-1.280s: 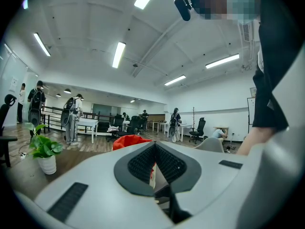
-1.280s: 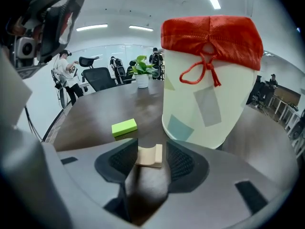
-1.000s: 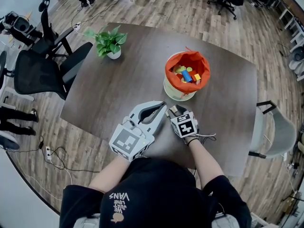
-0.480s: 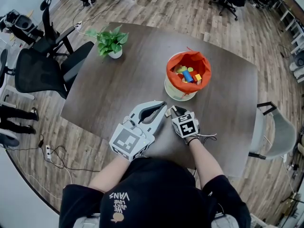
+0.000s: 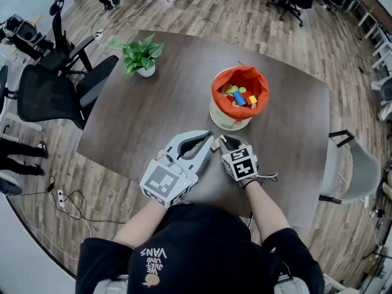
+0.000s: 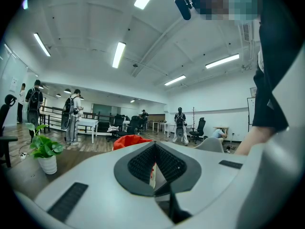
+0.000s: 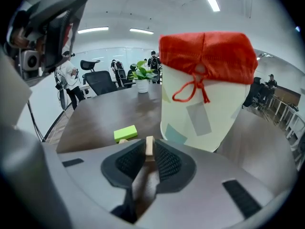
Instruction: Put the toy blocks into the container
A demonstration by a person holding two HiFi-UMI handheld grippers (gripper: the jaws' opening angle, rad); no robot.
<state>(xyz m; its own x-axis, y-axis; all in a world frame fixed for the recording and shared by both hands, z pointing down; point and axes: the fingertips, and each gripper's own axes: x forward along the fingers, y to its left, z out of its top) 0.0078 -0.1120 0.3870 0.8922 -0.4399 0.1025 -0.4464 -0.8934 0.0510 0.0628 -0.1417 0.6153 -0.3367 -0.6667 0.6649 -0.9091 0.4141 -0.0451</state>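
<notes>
The cream container (image 5: 229,118) with an orange liner (image 5: 239,86) stands on the dark table (image 5: 153,115) and holds several coloured blocks (image 5: 240,98). In the right gripper view it (image 7: 205,104) looms close ahead. My right gripper (image 5: 222,140) (image 7: 149,142) has just been closing and is shut on a thin pale wooden block (image 7: 149,146), a little above the table in front of the container. A green block (image 7: 125,133) lies on the table just beyond the jaws, to their left. My left gripper (image 5: 210,135) (image 6: 154,144) rests beside the right one, shut, with nothing in it.
A potted plant (image 5: 141,55) stands at the table's far left. Black office chairs (image 5: 49,90) are off the left edge and a grey chair (image 5: 355,170) sits at the right. People stand far back in the room (image 6: 71,116).
The right gripper has risen slightly with the pale block between its jaws. The left gripper has stayed where it was.
</notes>
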